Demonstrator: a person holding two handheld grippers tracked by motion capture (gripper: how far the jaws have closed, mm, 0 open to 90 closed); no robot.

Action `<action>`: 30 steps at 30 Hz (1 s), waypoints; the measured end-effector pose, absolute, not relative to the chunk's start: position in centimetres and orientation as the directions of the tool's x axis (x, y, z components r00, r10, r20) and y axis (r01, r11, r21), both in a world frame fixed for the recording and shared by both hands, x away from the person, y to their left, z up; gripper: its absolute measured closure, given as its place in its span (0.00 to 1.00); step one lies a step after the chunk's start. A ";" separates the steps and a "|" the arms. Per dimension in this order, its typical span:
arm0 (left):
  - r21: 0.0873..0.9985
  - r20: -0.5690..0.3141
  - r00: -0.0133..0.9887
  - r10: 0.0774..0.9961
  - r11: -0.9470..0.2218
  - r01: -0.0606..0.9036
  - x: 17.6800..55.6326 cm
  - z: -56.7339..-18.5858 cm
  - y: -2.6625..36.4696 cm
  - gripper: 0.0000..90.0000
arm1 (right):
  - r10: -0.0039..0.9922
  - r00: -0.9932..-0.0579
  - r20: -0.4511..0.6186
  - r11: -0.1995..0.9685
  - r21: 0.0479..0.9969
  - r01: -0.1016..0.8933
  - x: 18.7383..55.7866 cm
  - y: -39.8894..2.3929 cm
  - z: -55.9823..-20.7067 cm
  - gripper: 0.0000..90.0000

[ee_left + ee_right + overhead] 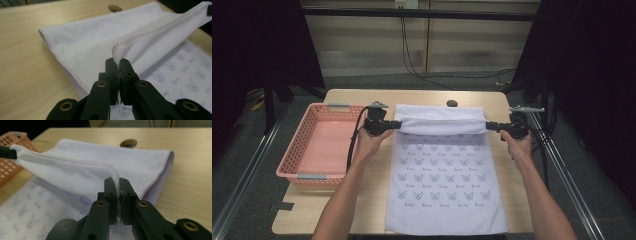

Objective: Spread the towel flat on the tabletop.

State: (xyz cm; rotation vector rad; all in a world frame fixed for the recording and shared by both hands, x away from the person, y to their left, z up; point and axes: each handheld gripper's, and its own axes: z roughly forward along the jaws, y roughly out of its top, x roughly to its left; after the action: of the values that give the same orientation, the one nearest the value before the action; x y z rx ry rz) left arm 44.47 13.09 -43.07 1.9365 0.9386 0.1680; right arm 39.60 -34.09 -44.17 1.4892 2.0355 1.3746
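The white cloth carries rows of small printed motifs, each with a word beneath, but the lettering is too small to read.

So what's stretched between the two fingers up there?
The cloth: its folded-over far edge hangs taut between the left fingers and right fingers, each pinching a corner, clearest in the high view.

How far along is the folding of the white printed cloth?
Done: both far corners of the white printed cloth are pinched, by the left gripper and the right gripper. In hand: the far edge is lifted and doubled toward the person. Left: finishing the fold; the pink plastic basket holds nothing.
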 end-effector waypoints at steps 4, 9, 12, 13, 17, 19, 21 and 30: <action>0.836 -0.236 0.737 0.634 -0.254 0.486 42.4 -40.7 13.5 0.97 | 0.829 -0.467 0.309 0.000 0.834 0.551 38.1 -34.8 -41.6 0.97; 0.866 -0.229 0.758 0.611 -0.228 0.445 40.1 -38.5 14.6 0.97 | 0.806 -0.525 0.275 0.041 0.857 0.513 36.0 -34.7 -39.1 0.97; 0.887 -0.230 0.781 0.580 -0.206 0.414 38.3 -37.0 15.5 0.97 | 0.783 -0.563 0.266 0.055 0.870 0.489 34.3 -34.4 -37.8 0.97; 0.894 -0.216 0.792 0.572 -0.209 0.395 37.7 -36.5 15.6 0.97 | 0.781 -0.566 0.264 0.060 0.871 0.488 33.8 -34.4 -37.4 0.97; 0.910 -0.211 0.813 0.543 -0.196 0.366 35.7 -35.1 16.0 0.97 | 0.768 -0.589 0.253 0.043 0.896 0.441 31.8 -34.8 -36.0 0.97; 0.912 -0.211 0.818 0.535 -0.192 0.361 34.8 -34.6 16.1 0.97 | 0.762 -0.600 0.244 0.043 0.905 0.423 30.8 -34.8 -35.3 0.97; 0.915 -0.217 0.823 0.524 -0.183 0.358 33.9 -34.3 16.4 0.97 | 0.758 -0.610 0.231 0.053 0.910 0.411 29.8 -34.7 -34.9 0.97; 0.881 -0.234 0.839 0.491 -0.258 0.397 29.8 -39.7 16.6 0.96 | 0.736 -0.634 0.239 0.079 0.899 0.431 25.5 -34.4 -38.3 0.96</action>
State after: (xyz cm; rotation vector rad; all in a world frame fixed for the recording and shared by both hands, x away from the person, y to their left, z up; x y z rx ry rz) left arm 29.78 16.64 -39.75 1.8819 0.6663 0.1032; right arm 25.48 -34.40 -38.32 1.1689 2.0832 1.5746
